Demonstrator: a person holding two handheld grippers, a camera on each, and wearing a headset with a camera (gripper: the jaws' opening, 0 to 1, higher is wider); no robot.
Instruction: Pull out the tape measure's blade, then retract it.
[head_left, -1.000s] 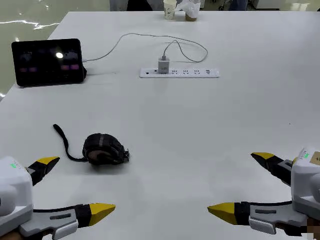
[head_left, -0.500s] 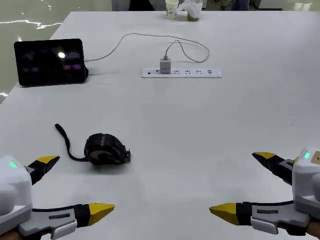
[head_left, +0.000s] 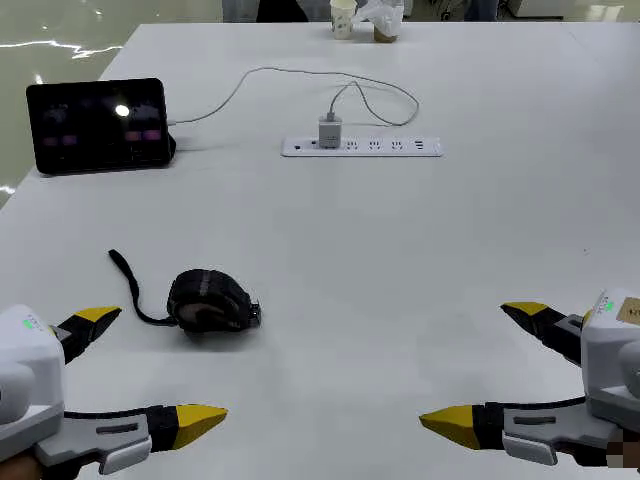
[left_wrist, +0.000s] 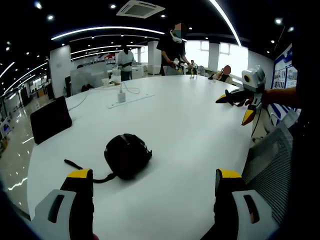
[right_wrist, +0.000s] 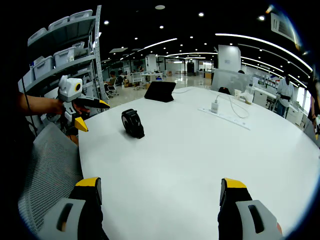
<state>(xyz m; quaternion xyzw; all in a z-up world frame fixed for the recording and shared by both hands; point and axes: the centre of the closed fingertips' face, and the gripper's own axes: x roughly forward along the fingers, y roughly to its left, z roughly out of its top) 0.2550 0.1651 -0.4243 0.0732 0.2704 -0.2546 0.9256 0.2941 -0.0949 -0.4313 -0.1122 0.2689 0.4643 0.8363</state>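
Observation:
A black tape measure (head_left: 210, 301) with a black wrist strap (head_left: 127, 284) lies on the white table, its blade retracted. In the left gripper view the tape measure (left_wrist: 127, 154) sits just ahead of the jaws. In the right gripper view the tape measure (right_wrist: 133, 123) lies far ahead to the left. My left gripper (head_left: 150, 370) is open at the near left edge, a short way in front of the tape. My right gripper (head_left: 483, 366) is open at the near right, well away from it. Both hold nothing.
A black tablet (head_left: 98, 125) stands at the far left. A white power strip (head_left: 360, 146) with a plugged charger (head_left: 328, 130) and cable lies beyond the middle. Paper cups (head_left: 343, 17) stand at the far edge. People stand in the room beyond.
The head camera has shifted slightly. Both grippers and the tape measure hold almost the same places.

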